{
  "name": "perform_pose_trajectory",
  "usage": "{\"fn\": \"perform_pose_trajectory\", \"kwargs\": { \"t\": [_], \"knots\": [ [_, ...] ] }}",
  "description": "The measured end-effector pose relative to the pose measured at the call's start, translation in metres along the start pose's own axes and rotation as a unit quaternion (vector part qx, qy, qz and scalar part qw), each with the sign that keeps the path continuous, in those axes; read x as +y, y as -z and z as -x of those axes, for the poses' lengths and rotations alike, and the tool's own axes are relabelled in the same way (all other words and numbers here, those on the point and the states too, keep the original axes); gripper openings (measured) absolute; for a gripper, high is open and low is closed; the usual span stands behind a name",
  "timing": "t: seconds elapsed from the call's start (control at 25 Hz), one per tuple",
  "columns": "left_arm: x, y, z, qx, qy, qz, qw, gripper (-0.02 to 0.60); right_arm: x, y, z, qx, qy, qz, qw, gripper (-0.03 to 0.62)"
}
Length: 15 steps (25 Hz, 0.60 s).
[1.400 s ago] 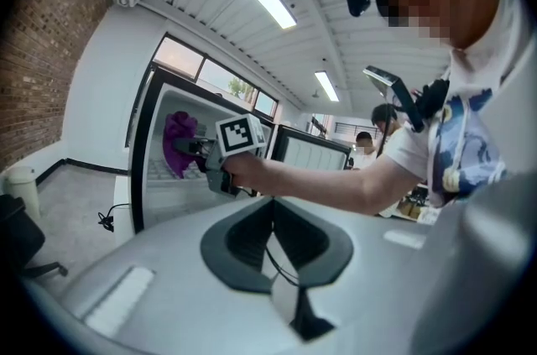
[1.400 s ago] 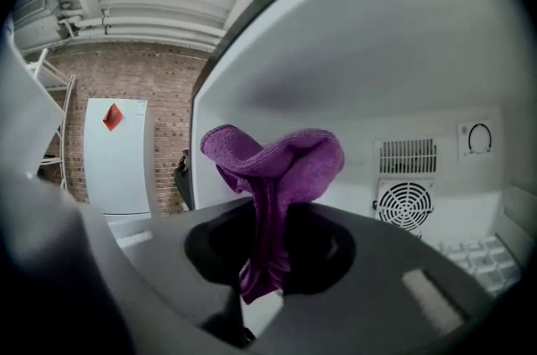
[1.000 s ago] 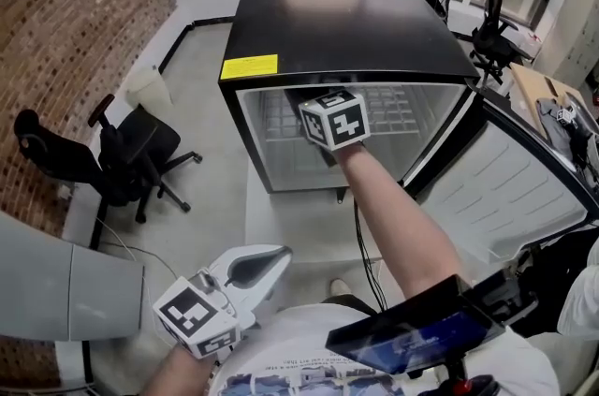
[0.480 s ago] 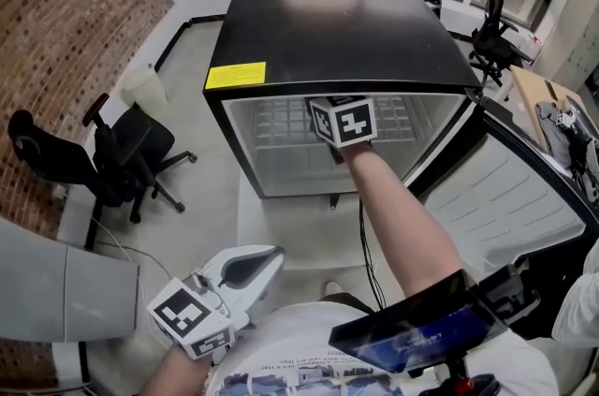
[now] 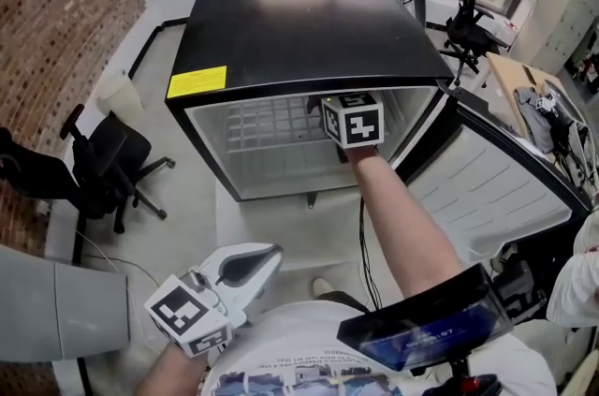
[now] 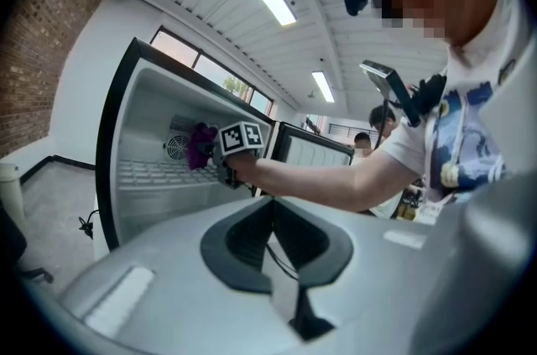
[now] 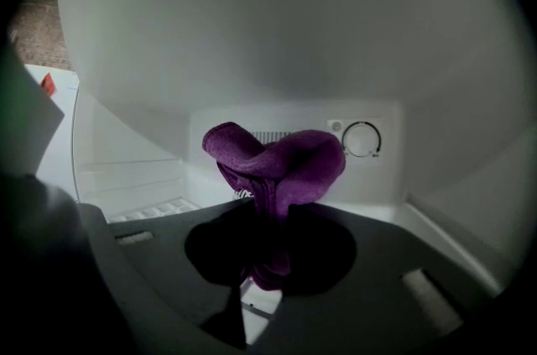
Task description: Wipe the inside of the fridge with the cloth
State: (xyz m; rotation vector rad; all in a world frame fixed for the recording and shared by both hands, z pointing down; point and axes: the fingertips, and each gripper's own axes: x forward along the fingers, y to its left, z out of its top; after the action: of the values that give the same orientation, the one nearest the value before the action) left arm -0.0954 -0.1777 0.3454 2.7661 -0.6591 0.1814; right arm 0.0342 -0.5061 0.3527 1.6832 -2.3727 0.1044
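Since a second ago, the right gripper (image 7: pixel 267 265) has been sliding from the middle of the opening toward the right wall of the black fridge (image 5: pixel 309 29). The fridge is standing with its door (image 5: pixel 487 188) swung wide open to the right. The left gripper (image 5: pixel 265 256) is hanging low beside the person's body, jaws together and holding nothing. The right gripper is pinching the purple cloth (image 7: pixel 277 164), which is bunching up inside the fridge in front of the thermostat dial (image 7: pixel 362 138).
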Motion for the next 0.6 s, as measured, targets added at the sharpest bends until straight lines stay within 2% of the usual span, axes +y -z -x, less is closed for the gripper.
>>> {"fn": "perform_pose_trajectory", "kwargs": {
  "t": [0.36, 0.6],
  "knots": [
    [-0.004, 0.0, -0.005, 0.003, 0.022, -0.001, 0.9997, 0.005, -0.046, 0.006, 0.027, 0.0, 0.101, -0.019, 0.995, 0.066],
    [-0.003, 0.001, 0.002, 0.002, 0.025, 0.001, 0.9997, 0.005, -0.06, 0.007, 0.035, 0.0, 0.148, -0.029, 0.989, 0.066]
  ]
}}
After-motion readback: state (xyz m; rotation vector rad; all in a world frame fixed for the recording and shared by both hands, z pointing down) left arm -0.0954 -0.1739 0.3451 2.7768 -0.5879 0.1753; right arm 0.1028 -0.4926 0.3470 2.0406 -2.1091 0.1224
